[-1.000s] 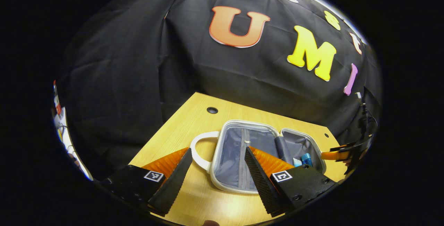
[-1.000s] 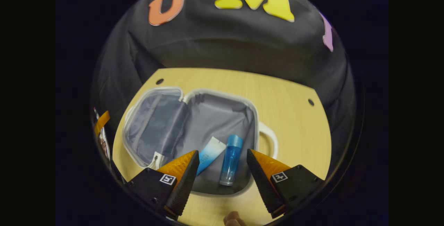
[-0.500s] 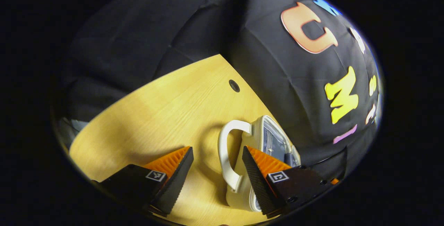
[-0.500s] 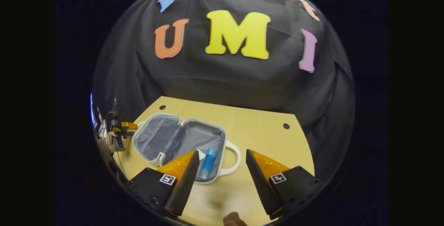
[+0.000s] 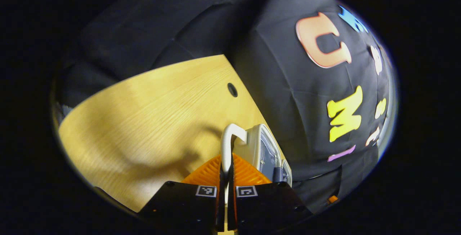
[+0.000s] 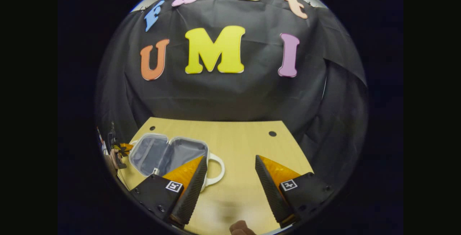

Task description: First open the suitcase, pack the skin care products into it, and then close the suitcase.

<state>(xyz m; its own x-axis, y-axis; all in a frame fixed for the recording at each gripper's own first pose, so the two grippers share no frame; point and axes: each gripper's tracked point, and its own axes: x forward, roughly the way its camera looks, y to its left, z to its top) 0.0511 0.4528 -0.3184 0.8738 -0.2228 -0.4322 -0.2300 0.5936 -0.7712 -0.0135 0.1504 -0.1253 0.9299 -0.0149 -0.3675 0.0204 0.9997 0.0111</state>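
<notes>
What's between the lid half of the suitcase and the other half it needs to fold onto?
Nothing visible. The left gripper grips the white handle on the lid half. In the right gripper view the suitcase lies open, its grey lining bare where it shows, though the right gripper hides the near corner.

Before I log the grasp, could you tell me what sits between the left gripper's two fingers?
In the left gripper view, the left gripper is pinched on the suitcase's white handle.
</notes>
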